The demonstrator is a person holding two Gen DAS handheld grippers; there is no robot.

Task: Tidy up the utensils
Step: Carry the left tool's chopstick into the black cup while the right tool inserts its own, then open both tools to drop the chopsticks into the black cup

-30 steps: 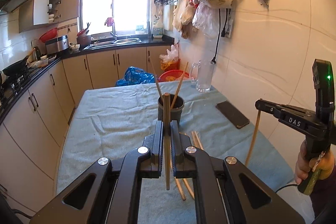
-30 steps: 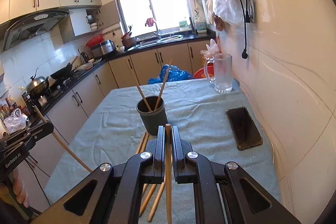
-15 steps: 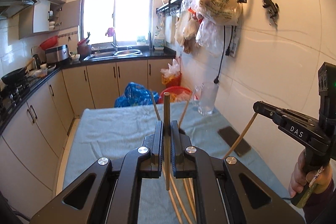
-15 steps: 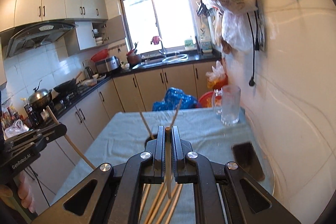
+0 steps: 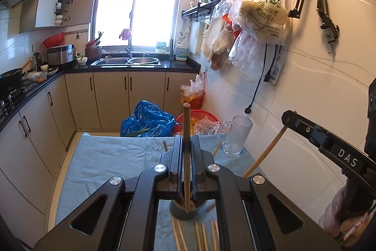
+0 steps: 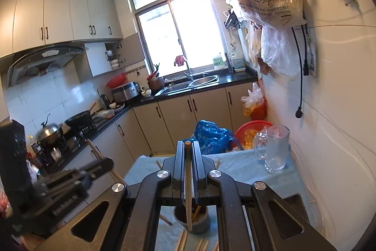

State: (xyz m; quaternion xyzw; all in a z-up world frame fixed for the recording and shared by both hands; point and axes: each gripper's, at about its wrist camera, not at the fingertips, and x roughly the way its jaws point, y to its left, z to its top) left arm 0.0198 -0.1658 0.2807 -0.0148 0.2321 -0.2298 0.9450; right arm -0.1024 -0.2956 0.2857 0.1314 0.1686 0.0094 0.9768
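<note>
My left gripper [image 5: 186, 140] is shut on a wooden chopstick [image 5: 186, 157] held upright, its lower end over the mouth of the dark grey utensil cup [image 5: 185, 211]. My right gripper [image 6: 187, 146] is shut on another chopstick [image 6: 188, 185], its lower end at the same cup [image 6: 192, 218], which holds other chopsticks. Loose chopsticks [image 5: 199, 237] lie on the blue cloth [image 5: 112, 159] in front of the cup. The right gripper also shows in the left wrist view [image 5: 285, 117], and the left gripper in the right wrist view [image 6: 103, 162].
A glass mug [image 5: 236, 135] stands at the table's far right, near the tiled wall. A dark phone [image 6: 284, 215] lies on the cloth at the right. Plastic bags [image 5: 260, 13] hang from wall hooks above. Kitchen counters and cabinets lie beyond the table.
Both grippers have risen and moved forward over the cup with their chopsticks. The cup has passed from in front of the fingers to below them.
</note>
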